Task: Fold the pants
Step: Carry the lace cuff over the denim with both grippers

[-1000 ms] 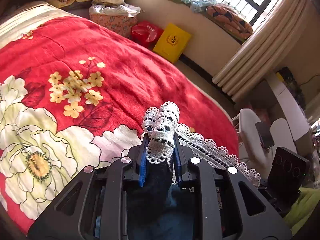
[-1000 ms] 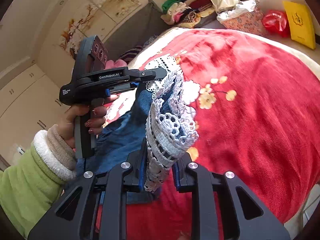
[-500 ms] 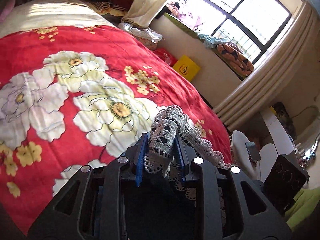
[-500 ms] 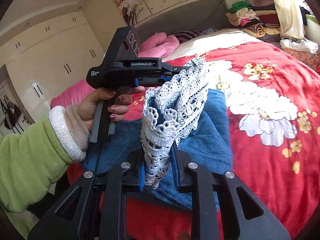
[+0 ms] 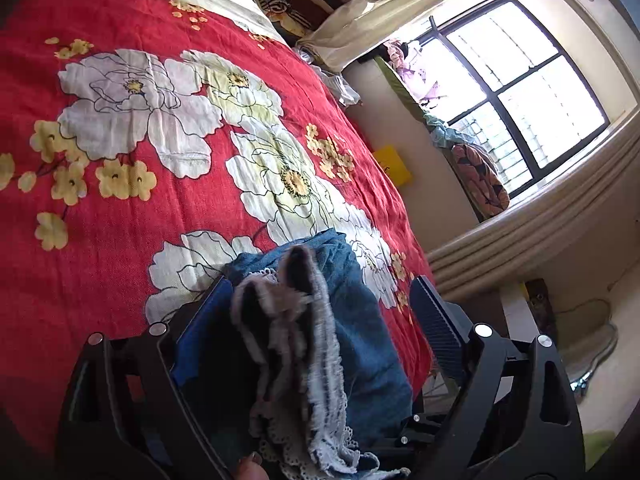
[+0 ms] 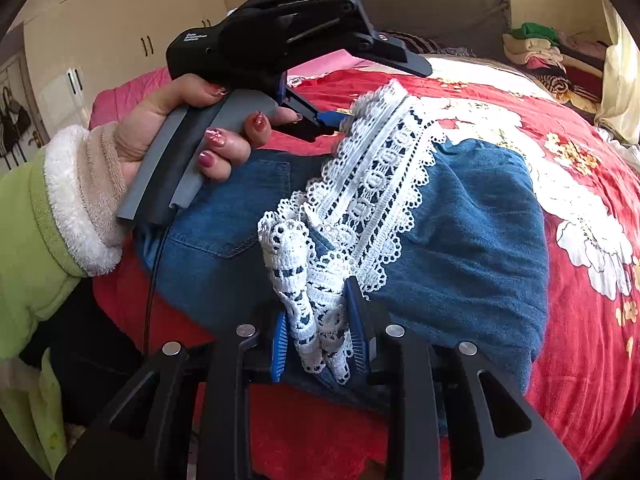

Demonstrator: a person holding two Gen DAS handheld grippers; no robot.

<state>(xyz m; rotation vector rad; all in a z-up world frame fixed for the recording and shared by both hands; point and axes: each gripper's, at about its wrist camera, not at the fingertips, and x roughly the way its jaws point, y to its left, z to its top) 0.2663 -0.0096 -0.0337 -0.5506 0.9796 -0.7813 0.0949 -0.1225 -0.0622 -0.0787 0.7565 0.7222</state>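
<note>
Blue jeans (image 6: 460,240) with a white lace hem (image 6: 380,184) lie folded over on the red floral bedspread (image 6: 580,320). My right gripper (image 6: 318,334) is low over the fold. Its jaws are opening, and a bunch of lace sits loosely between the blue pads. My left gripper (image 6: 332,120), held by a hand in a green sleeve, hangs at the far end of the lace band. In the left wrist view its jaws (image 5: 320,284) are opening and stand wide. The lace hem (image 5: 316,360) and denim (image 5: 360,320) lie slack between the pads without touching them.
The bedspread (image 5: 160,200) stretches far ahead of the left gripper, with the bed's edge to its right. Past that edge are a yellow bag (image 5: 394,164), a curtained window (image 5: 520,80) and a cushion (image 5: 478,176). Stacked clothes (image 6: 532,46) and wardrobes (image 6: 120,40) stand behind the bed.
Both grippers carried the pinched lace hem across the bed and down onto the jeans. The left jaws sprang wide and dropped the lace. The right jaws have loosened.
</note>
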